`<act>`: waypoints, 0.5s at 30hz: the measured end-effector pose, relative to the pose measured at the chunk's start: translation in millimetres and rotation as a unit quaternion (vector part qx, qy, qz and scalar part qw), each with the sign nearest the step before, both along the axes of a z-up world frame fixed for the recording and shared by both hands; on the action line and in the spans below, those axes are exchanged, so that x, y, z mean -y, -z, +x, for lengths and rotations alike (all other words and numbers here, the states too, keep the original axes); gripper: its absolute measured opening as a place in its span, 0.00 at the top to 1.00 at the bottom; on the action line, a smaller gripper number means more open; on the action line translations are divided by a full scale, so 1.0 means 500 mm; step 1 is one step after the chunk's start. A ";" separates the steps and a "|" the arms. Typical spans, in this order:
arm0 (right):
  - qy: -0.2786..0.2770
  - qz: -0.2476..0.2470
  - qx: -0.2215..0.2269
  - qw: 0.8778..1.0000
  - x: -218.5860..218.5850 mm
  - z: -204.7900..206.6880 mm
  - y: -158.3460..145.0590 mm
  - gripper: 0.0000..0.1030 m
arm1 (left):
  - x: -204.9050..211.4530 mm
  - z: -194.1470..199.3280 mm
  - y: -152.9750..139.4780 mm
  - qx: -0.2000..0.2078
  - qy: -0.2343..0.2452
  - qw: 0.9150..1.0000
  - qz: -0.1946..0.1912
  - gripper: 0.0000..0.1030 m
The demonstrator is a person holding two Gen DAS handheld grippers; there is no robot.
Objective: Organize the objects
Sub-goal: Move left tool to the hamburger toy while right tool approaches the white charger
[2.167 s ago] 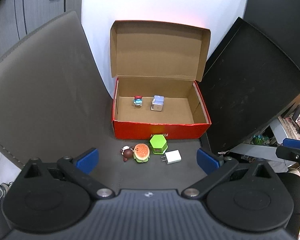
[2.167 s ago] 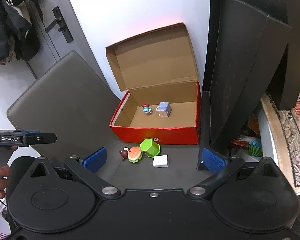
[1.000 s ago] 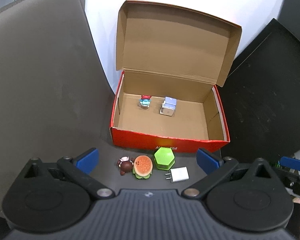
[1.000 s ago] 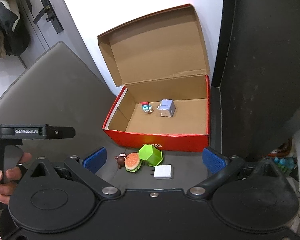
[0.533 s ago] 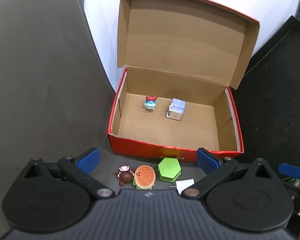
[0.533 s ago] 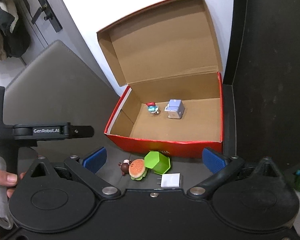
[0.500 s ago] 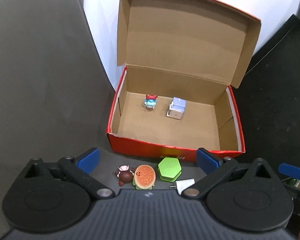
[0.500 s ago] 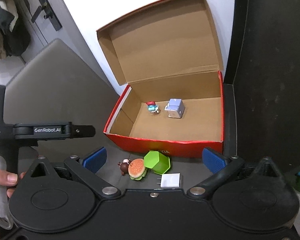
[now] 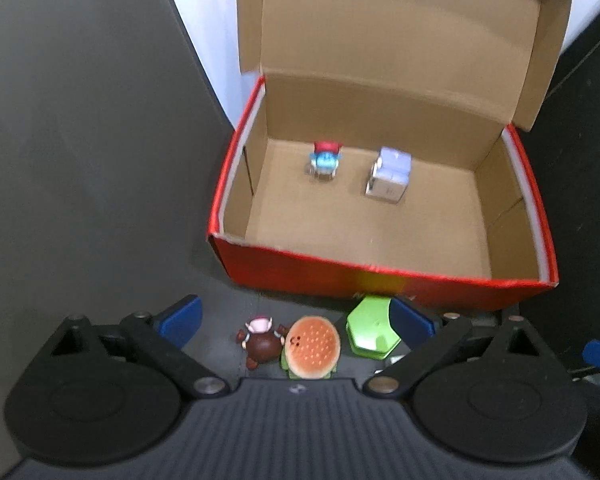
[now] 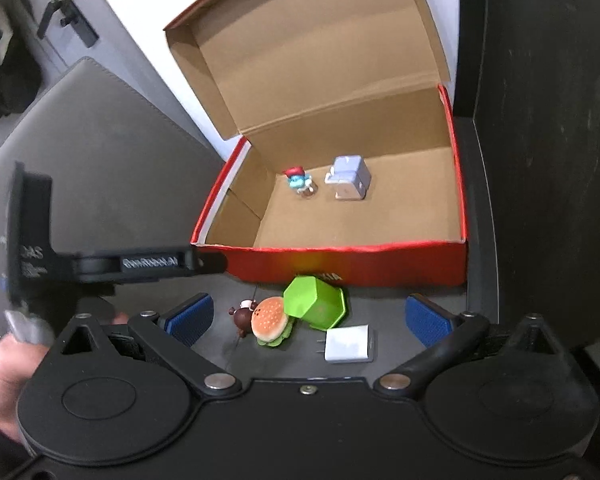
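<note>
Lying on the dark counter [image 10: 112,200] before one open red box [image 9: 380,276] are four things: a burger toy [image 9: 313,346], a brown figure [image 9: 262,345], a green hexagonal block [image 10: 314,304] tipped toward the box, and a white charger [image 10: 350,345] with prongs pointing left. Two more sit inside: a blue figure [image 9: 324,159] and a pale cube [image 9: 390,174]. A white wall [image 10: 140,32] and door handle [image 10: 66,10] stand behind. The left gripper [image 9: 296,318] and right gripper [image 10: 308,318] both hold their fingers spread wide, empty.

Burger toy [image 9: 314,346], green hexagon [image 9: 370,332], perhaps touching, before open red box [image 9: 380,276].
</note>
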State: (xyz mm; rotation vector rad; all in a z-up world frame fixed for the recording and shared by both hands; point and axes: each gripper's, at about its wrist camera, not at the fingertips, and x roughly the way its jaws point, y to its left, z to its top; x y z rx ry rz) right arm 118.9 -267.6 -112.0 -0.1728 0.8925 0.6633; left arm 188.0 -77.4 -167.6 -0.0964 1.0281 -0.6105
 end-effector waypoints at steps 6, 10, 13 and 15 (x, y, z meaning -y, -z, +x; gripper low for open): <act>0.016 -0.025 -0.003 1.000 -0.002 0.008 0.029 0.00 | 0.017 -0.008 0.046 0.001 -0.002 1.000 0.012 0.09; 0.015 -0.023 -0.022 0.999 -0.001 0.010 0.041 0.00 | 0.024 -0.010 0.069 -0.006 0.001 1.000 0.014 0.13; 0.014 -0.029 -0.020 0.999 -0.003 0.009 0.045 0.00 | 0.028 -0.010 0.086 -0.014 0.008 1.000 0.023 0.18; 0.017 -0.032 -0.024 0.999 -0.004 0.012 0.052 0.00 | 0.035 -0.011 0.100 -0.023 0.011 0.999 0.027 0.23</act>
